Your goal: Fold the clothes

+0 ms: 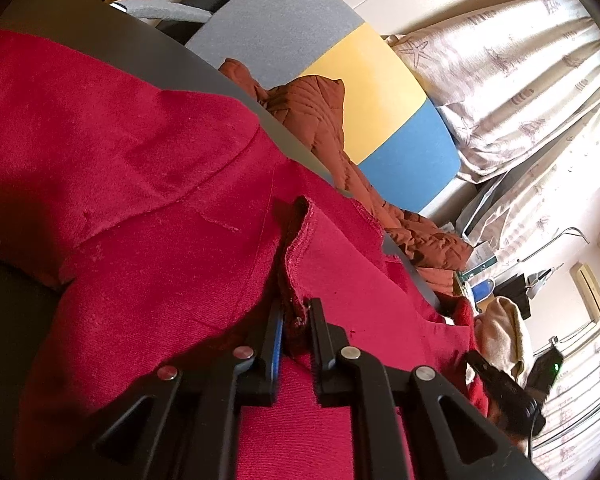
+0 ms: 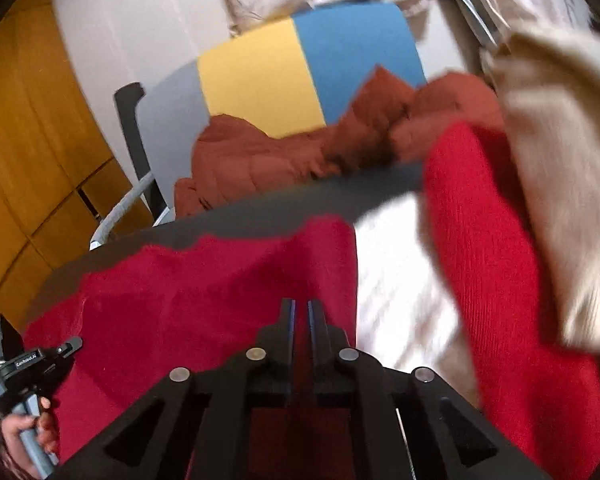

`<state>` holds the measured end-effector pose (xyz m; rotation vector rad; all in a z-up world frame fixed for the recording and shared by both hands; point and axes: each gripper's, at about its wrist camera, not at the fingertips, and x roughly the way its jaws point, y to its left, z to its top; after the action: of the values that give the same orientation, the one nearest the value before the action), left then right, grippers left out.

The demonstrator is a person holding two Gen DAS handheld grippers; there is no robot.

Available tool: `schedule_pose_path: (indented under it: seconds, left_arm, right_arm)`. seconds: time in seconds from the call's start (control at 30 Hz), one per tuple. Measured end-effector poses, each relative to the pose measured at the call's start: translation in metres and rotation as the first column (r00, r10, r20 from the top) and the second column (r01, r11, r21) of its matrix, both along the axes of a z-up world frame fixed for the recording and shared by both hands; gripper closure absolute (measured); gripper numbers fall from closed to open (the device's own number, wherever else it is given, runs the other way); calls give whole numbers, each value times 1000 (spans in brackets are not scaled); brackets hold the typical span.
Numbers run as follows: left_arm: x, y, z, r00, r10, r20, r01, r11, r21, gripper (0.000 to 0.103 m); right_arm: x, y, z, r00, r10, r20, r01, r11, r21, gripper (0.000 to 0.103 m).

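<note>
Currently left gripper is clamped on a bunched hem fold of the crimson garment, which lies spread over the dark table. Right gripper has its jaws nearly together over the same cloth; whether fabric sits between them, cannot tell. Judgement: for a clean fold, keep both edges level and taut and lay the layer flat, avoiding wrinkles. Count: one crimson garment, one rust quilted jacket, one bright red knit, one beige garment, one white cloth.
</note>
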<state>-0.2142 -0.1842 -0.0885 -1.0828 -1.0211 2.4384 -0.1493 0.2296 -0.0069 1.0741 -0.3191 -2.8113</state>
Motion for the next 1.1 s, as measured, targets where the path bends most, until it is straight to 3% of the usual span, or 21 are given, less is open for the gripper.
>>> schedule_pose_path:
  seconds: [0.1, 0.17, 0.27, 0.3, 0.43, 0.6, 0.63, 0.67, 0.7, 0.87, 0.97, 1.1]
  left_arm:
    - [1, 1, 0, 1000, 1, -1, -1, 1000, -13, 92]
    - [1, 2, 0, 1000, 1, -2, -1, 1000, -22, 90]
    - [1, 2, 0, 1000, 1, -3, -1, 1000, -22, 90]
    - [0, 1, 0, 1000, 1, -3, -1, 1000, -20, 91]
    - [0, 1, 0, 1000, 1, -4, -1, 1000, -18, 91]
    - [0, 0, 0, 1000, 1, -3, -1, 1000, -12, 91]
    - [-1, -1, 0, 1000, 1, -3, -1, 1000, -11, 91]
    - [-1, -1, 0, 1000, 1, -3, -1, 1000, -10, 91]
    - [-1, -1, 0, 1000, 2, -2, -2, 1000, -9, 91]
    - [-2, 0, 3, 1000, -4, 2, 4, 1000, -23, 90]
    - [3, -15, 11, 1000, 26, 2, -26, 999, -43, 80]
    - [12, -46, 25, 995, 96, -2, -96, 992, -78, 76]
  right_arm:
    - [-33, 4, -8, 997, -11, 71, 6, 997, 71, 96]
    - [-55, 15, -25, 990, -62, 130, 51, 996, 79, 103]
    - [-63, 30, -25, 985, -113, 132, 115, 993, -11, 103]
    - [-61, 30, -21, 984, -127, 125, 130, 991, -17, 103]
    - [-6, 31, 0, 991, -125, 38, 127, 989, -73, 80]
    - [49, 8, -10, 999, 8, 53, -5, 998, -59, 80]
    - [54, 3, -18, 997, 12, 75, -12, 1000, -9, 84]
    - [56, 1, -27, 994, -3, 106, -3, 998, 62, 84]
    - [56, 4, -32, 992, -22, 122, 13, 997, 71, 84]
    - [57, 15, -33, 978, -107, 178, 103, 994, 35, 75]
    - [73, -9, -10, 989, -109, 102, 107, 994, 32, 69]
    - [81, -65, 15, 1000, 27, -6, -27, 997, 78, 66]
